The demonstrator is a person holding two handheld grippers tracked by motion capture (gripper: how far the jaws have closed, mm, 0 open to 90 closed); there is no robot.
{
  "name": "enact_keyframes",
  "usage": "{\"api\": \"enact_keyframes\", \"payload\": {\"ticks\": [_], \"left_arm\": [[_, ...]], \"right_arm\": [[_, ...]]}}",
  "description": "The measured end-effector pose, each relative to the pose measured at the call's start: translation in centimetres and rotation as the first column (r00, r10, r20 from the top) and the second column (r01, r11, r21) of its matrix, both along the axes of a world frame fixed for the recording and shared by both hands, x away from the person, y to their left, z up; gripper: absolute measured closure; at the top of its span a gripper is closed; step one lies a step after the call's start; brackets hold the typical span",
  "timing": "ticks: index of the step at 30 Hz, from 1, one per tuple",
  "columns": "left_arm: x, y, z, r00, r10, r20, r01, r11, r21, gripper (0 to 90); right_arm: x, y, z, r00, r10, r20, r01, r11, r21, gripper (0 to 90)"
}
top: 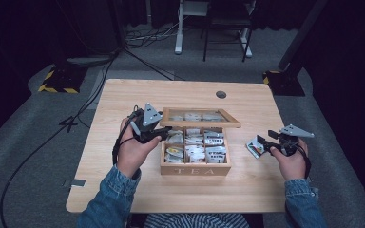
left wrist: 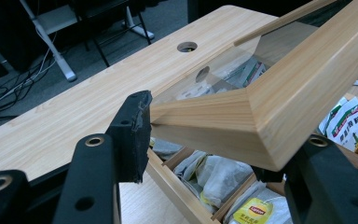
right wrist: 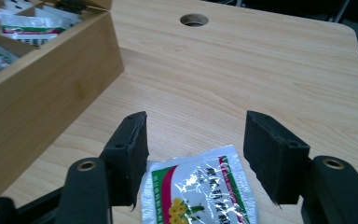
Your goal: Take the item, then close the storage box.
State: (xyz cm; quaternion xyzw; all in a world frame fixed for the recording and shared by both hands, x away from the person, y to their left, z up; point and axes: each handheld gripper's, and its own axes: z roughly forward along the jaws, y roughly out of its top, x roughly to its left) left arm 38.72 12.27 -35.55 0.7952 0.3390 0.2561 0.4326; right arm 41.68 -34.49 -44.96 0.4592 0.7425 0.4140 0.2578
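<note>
Left hand: your left tongs [top: 164, 129] reached in level from the left, wrist over the table's [top: 123, 190] left half, and clamped the near left corner of the tea box lid [left wrist: 261, 107], holding it raised and tilted above the box.
Right hand: your right tongs [top: 262, 141] lay low and level on the right half of the table, pointing left toward the tea box [top: 195, 168], forearm coming in from the near edge.
Right tongs state: the jaws stood apart, pressing on nothing; the tea sachet [right wrist: 200, 191] lay flat on the table between them.
Sachet place: it sat just right of the box, apart from its right wall.
Box: the compartments [top: 196, 146] were packed with sachets; the word TEA faced the near edge.
Edges: the lid's far side hung over the box's far wall; the cable hole [top: 221, 94] sat near the far edge, well apart from both hands.
Open room: bare wood stretched beyond the right tongs toward the far right corner, and along the near edge in front of the box.
</note>
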Motion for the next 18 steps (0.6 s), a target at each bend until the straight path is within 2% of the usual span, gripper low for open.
{"api": "enact_keyframes", "payload": {"ticks": [7, 18], "left_arm": [[0.0, 0.0, 0.0, 1.0000, -0.001, -0.002, 0.001, 1.0000, -0.001, 47.2], [-0.3, -0.1, 0.0, 0.9999, -0.009, -0.005, 0.009, 0.9996, 0.026, 46.4]], "right_arm": [[-0.6, 0.6, 1.0, 0.9992, 0.039, -0.002, -0.039, 0.999, 0.012, 43.5], [-1.4, 1.6, 2.1, 0.9946, 0.096, -0.040, -0.095, 0.995, 0.017, 44.5]]}}
